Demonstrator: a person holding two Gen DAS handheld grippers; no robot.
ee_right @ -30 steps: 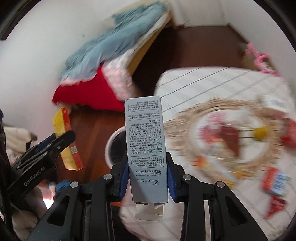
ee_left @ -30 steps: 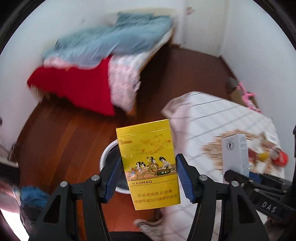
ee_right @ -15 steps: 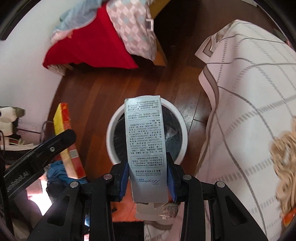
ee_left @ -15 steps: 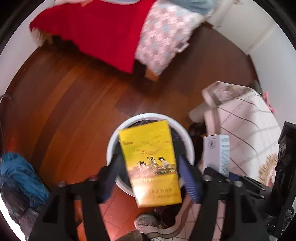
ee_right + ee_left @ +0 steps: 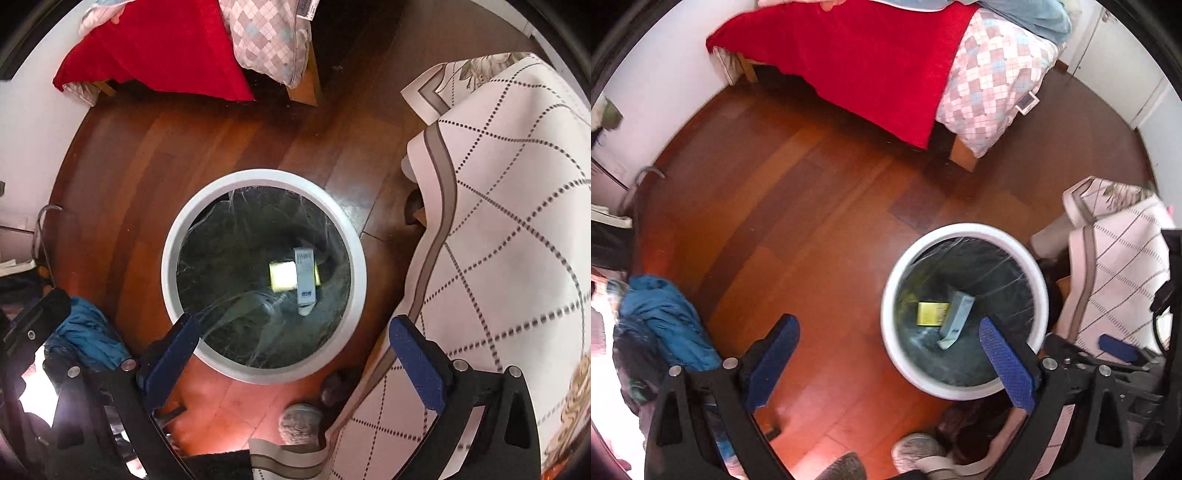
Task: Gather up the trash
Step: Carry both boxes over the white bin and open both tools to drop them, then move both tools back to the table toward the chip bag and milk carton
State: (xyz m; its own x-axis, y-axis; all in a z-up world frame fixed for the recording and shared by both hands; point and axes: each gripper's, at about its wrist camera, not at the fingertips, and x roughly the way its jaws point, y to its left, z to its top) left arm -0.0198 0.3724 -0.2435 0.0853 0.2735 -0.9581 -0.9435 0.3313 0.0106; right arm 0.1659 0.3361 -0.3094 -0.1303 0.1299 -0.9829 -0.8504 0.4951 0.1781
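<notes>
A white round trash bin (image 5: pixel 964 232) with a dark liner stands on the wooden floor; it also shows in the right wrist view (image 5: pixel 262 177). Inside lie a yellow cigarette pack (image 5: pixel 932 314) (image 5: pixel 282 276) and a grey carton (image 5: pixel 956 319) (image 5: pixel 305 275), the carton partly over the pack. My left gripper (image 5: pixel 888 332) is open and empty above the floor, just left of the bin. My right gripper (image 5: pixel 295 334) is open and empty above the bin's near rim.
A bed with a red blanket (image 5: pixel 857 62) and checked quilt (image 5: pixel 990 81) stands at the back. A table with a white checked cloth (image 5: pixel 498 206) is at the right. Blue clothing (image 5: pixel 665 325) lies at the left. A shoe (image 5: pixel 916 450) is near the bottom.
Both grippers have opened and let go. The yellow pack and the grey carton have dropped into the bin. The views have tilted further down toward the floor.
</notes>
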